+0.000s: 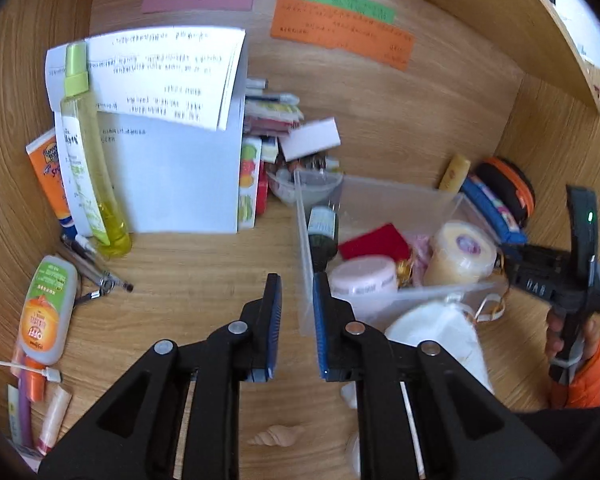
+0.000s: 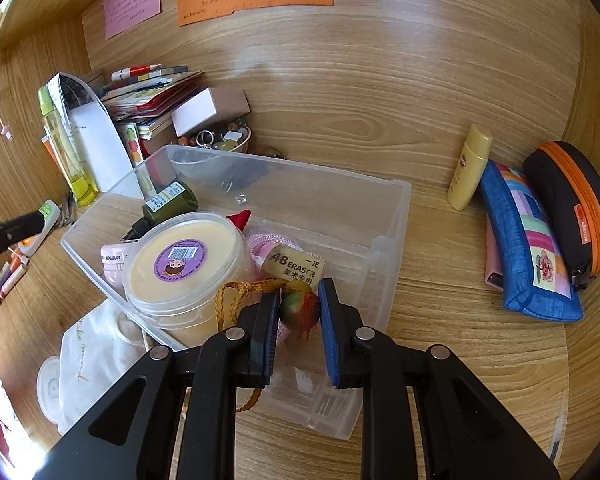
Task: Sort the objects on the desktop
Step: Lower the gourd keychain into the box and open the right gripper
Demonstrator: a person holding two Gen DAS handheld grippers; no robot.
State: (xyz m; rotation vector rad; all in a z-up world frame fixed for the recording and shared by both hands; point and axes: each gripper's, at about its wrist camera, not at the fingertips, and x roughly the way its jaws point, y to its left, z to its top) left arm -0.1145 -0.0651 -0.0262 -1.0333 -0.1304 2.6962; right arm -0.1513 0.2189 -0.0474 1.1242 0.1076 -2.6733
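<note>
A clear plastic bin (image 2: 384, 216) stands on the wooden desk and holds a cream tub (image 2: 180, 264), a pink jar (image 2: 112, 260), a dark green bottle (image 2: 168, 200), an eraser (image 2: 296, 266) and a red pouch (image 1: 374, 242). My right gripper (image 2: 300, 312) is shut on a round green-and-red bead charm (image 2: 298, 310) with an orange braided cord (image 2: 228, 300), held over the bin's near edge. My left gripper (image 1: 296, 320) is open and empty, hovering at the bin's left front corner (image 1: 306, 280). The right gripper's body (image 1: 572, 272) shows in the left wrist view.
A white mask (image 1: 440, 332) lies in front of the bin. A yellow-green spray bottle (image 1: 88, 160), papers (image 1: 168, 80), sunscreen tube (image 1: 48, 176), pens (image 1: 96, 272) and OFF bottle (image 1: 48, 308) stand at left. A small yellow bottle (image 2: 470, 168), blue pouch (image 2: 528, 244) and black-orange case (image 2: 572, 204) are at right.
</note>
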